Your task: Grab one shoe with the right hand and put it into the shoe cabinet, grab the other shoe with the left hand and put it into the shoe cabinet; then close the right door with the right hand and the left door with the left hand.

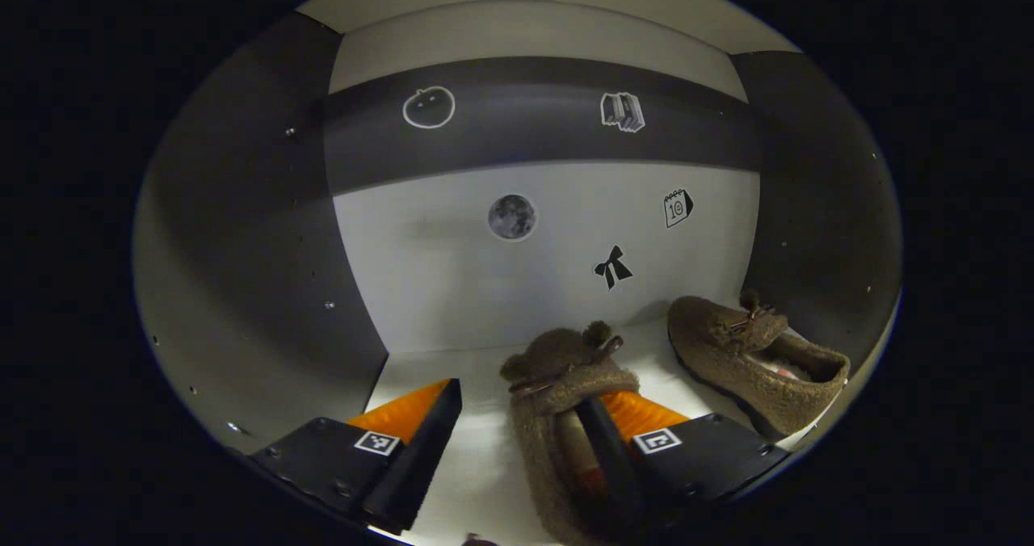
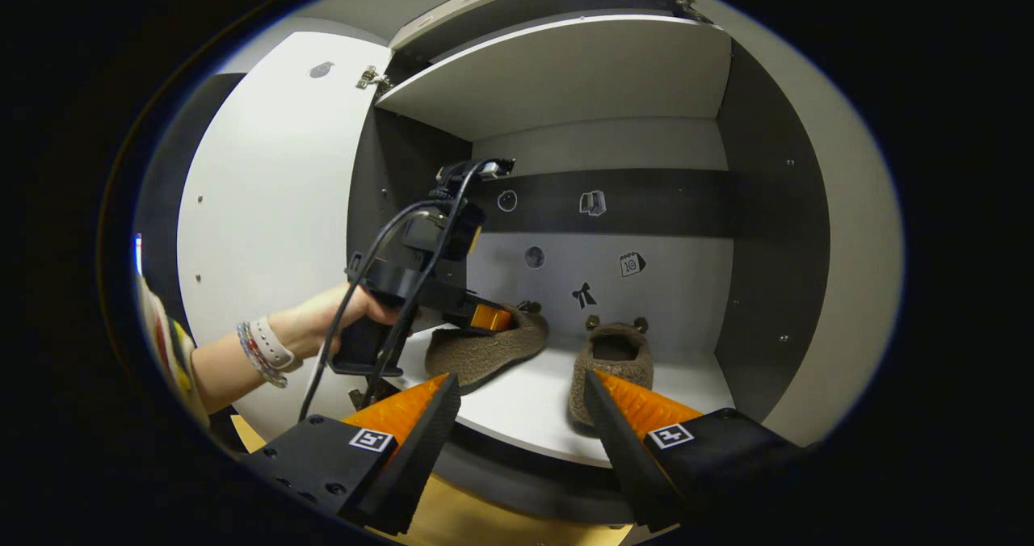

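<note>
- Left gripper view: two brown fleece shoes are seen on the white shelf (image 1: 485, 465) inside the shoe cabinet (image 1: 242, 247)
- The left shoe (image 1: 557, 384) is entered by one of the fingers (image 1: 602, 441) of the left gripper (image 1: 517, 417), whose fingers are spread apart
- The right shoe (image 1: 751, 352) lies just beside it, apart
- Five stickers are counted on the back wall (image 1: 452, 279)
- Right gripper view: the right gripper (image 2: 521, 405) is held released before the shelf, grasping nothing
- One left door (image 2: 266, 207) stands open
</note>
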`<state>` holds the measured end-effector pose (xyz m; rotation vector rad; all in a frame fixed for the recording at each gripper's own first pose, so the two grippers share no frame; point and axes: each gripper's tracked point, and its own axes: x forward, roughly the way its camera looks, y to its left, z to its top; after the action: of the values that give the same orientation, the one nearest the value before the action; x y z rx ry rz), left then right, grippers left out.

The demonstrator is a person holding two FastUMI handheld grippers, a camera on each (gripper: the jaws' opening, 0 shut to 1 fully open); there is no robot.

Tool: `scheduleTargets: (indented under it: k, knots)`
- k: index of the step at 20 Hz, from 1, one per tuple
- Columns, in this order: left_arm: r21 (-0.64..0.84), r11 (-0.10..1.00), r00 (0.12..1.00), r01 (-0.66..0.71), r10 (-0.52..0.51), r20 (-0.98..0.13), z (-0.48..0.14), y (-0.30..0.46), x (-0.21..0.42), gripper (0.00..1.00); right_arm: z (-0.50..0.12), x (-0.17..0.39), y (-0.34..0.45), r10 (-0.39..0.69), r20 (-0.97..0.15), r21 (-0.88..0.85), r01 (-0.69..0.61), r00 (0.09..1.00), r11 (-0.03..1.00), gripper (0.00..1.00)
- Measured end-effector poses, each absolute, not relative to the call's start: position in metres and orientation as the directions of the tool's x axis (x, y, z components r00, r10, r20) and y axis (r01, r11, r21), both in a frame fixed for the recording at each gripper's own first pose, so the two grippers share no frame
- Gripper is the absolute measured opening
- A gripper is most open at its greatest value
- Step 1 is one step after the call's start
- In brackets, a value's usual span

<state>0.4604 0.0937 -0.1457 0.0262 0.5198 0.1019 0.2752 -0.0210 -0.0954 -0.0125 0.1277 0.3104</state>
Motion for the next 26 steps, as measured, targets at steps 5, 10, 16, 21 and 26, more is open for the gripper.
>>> scheduleTargets:
  k: [5, 10, 16, 21, 26]
  knots:
    - [0.038, 0.995, 0.895, -0.093, 0.100, -0.435, -0.101, 0.091, 0.410, 0.96, -0.081, 0.262, -0.012, 0.305, -0.096, -0.019, -0.308, 0.947, 0.951, 0.98]
    - [0.009, 1.000, 0.960, 0.000, 0.003, -0.281, -0.024, 0.050, 0.326, 0.96, -0.048, 0.222, 0.000, 0.285, -0.033, -0.047, -0.286, 0.958, 0.957, 0.98]
    - [-0.019, 0.995, 0.979, 0.095, -0.096, -0.178, 0.032, 0.025, 0.185, 0.98, 0.009, 0.146, 0.005, 0.187, 0.091, -0.055, -0.182, 0.978, 0.982, 0.98]
    - [-0.024, 0.990, 0.976, 0.142, -0.144, -0.163, 0.044, 0.023, 0.078, 0.96, 0.028, 0.071, -0.002, 0.080, 0.100, -0.008, -0.079, 0.992, 0.997, 0.98]
    - [-0.041, 0.990, 0.975, 0.134, -0.139, -0.172, 0.040, 0.040, 0.011, 0.93, 0.049, 0.001, -0.065, -0.108, 0.144, -0.071, 0.119, 0.984, 0.990, 0.98]
